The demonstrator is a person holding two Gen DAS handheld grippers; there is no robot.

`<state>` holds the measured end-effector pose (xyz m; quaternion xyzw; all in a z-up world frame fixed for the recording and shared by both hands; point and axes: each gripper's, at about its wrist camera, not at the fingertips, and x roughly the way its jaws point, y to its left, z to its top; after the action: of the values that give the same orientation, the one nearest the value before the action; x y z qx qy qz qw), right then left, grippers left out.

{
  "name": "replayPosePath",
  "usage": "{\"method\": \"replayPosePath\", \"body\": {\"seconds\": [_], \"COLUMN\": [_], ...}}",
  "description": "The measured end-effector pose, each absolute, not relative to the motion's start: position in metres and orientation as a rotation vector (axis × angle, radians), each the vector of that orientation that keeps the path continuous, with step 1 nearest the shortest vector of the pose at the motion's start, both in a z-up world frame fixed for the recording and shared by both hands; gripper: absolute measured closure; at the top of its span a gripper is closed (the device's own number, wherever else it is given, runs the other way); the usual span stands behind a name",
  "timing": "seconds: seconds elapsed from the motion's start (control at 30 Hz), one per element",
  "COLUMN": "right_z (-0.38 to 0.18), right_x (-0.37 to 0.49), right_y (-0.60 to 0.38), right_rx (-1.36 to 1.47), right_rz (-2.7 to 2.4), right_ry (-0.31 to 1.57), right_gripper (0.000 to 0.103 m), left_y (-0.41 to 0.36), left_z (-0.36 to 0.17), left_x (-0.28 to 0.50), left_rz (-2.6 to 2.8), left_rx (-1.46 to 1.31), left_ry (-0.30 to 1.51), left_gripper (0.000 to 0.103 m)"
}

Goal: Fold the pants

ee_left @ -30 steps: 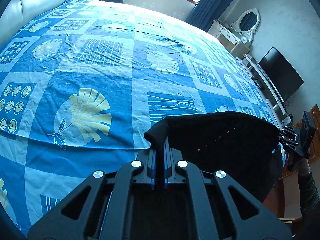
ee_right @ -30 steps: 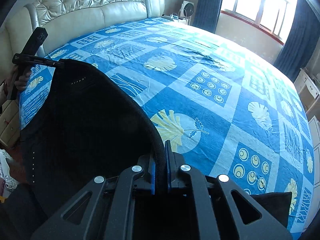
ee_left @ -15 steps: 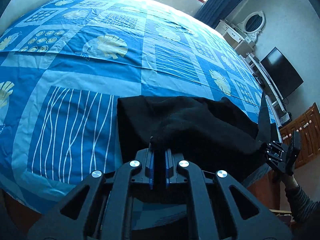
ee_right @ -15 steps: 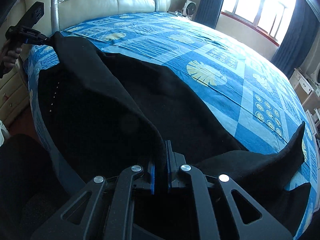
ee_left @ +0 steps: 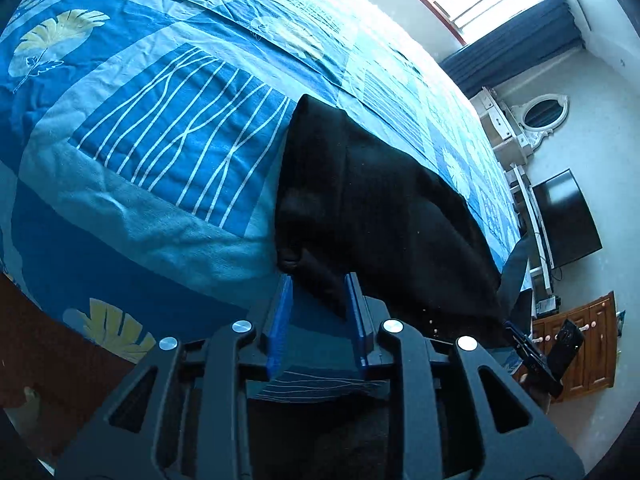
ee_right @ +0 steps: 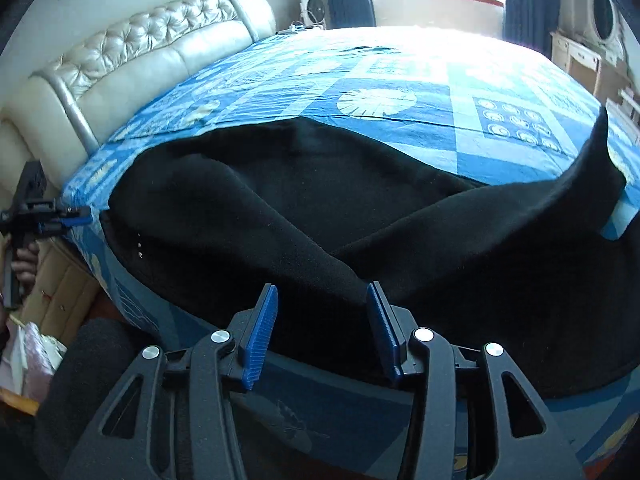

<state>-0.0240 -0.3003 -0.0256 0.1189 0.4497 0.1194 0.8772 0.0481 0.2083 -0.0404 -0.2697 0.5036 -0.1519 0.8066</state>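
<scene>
A big bed (ee_right: 400, 80) fills both views. It has a blue bedspread (ee_left: 160, 140) with pale squares, white wavy lines and yellow leaf shapes. At the far end in the right wrist view is a cream padded headboard (ee_right: 132, 64). A bright window (ee_left: 472, 0) with dark blue curtains (ee_left: 516, 44) sits past the bed. By the wall there is a black TV (ee_left: 568, 220), a white mirror (ee_left: 544, 112) and a brown wooden cabinet (ee_left: 592, 344).

The black pants (ee_right: 320, 208) lie spread on the near edge of the bed. Part of them hangs down over the side. In the left wrist view the pants (ee_left: 380, 200) make a long dark heap that runs from the left gripper toward the right one. One corner of the cloth sticks up on the far right in the right wrist view.

The left gripper (ee_left: 322, 284) is open a little way, and holds nothing. The edge of the pants sits just in front of its blue fingers (ee_left: 280, 324).

The right gripper (ee_right: 322, 294) is open wide and holds nothing. A fold of the pants lies between and just ahead of its blue fingers (ee_right: 260, 332).
</scene>
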Motion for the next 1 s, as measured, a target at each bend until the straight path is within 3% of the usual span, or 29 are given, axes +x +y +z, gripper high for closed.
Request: {"method": "replayPosePath", "body": {"seconds": [0.1,0.27,0.33,0.43,0.67,0.7,0.73,0.77,0.8,0.83,0.87,0.9,1.0], "right_z": [-0.035,-0.062,-0.066,-0.066,-0.063,-0.064,-0.065,-0.066,-0.066,-0.066,-0.065,-0.061,-0.046], "right_x": [-0.023,-0.021,-0.020,-0.015,0.016,0.018,0.020,0.021,0.022,0.021,0.018,0.014,-0.001], "right_y": [-0.319,-0.332,-0.331,-0.331,-0.330,-0.333,-0.332,-0.339,-0.341,-0.342,-0.345,-0.346,-0.347], "right_rx": [0.504,0.823,0.870,0.920,0.949,0.947,0.940,0.923,0.908,0.908,0.917,0.920,0.915], "right_rz": [0.247,0.231,0.219,0.203,0.120,0.094,0.075,0.062,0.054,0.053,0.056,0.059,0.077], "right_ry": [0.948,0.960,0.956,0.931,0.916,0.916,0.921,0.927,0.928,0.926,0.913,0.896,0.849], "right_gripper": [0.056,0.056,0.055,0.047,0.046,0.047,0.062,0.069,0.085,0.090,0.092,0.094,0.094], "left_y": [0.193,0.174,0.172,0.173,0.171,0.171,0.171,0.171,0.171,0.172,0.172,0.173,0.178], "left_z": [-0.039,-0.054,-0.056,-0.058,-0.063,-0.063,-0.064,-0.066,-0.067,-0.067,-0.067,-0.066,-0.059], "left_x": [0.052,0.071,0.074,0.075,0.083,0.084,0.086,0.089,0.091,0.092,0.092,0.091,0.080], "left_rz": [-0.296,-0.225,-0.195,-0.181,-0.171,-0.166,-0.162,-0.162,-0.158,-0.149,-0.143,-0.149,-0.161], "left_rx": [-0.605,-0.615,-0.610,-0.645,-0.647,-0.654,-0.660,-0.669,-0.675,-0.673,-0.669,-0.674,-0.702], "left_ry": [1.061,1.083,1.072,1.068,1.070,1.067,1.067,1.074,1.081,1.086,1.093,1.097,1.078], "left_gripper": [0.067,0.067,0.067,0.062,0.058,0.058,0.058,0.059,0.063,0.070,0.087,0.093,0.093]}}
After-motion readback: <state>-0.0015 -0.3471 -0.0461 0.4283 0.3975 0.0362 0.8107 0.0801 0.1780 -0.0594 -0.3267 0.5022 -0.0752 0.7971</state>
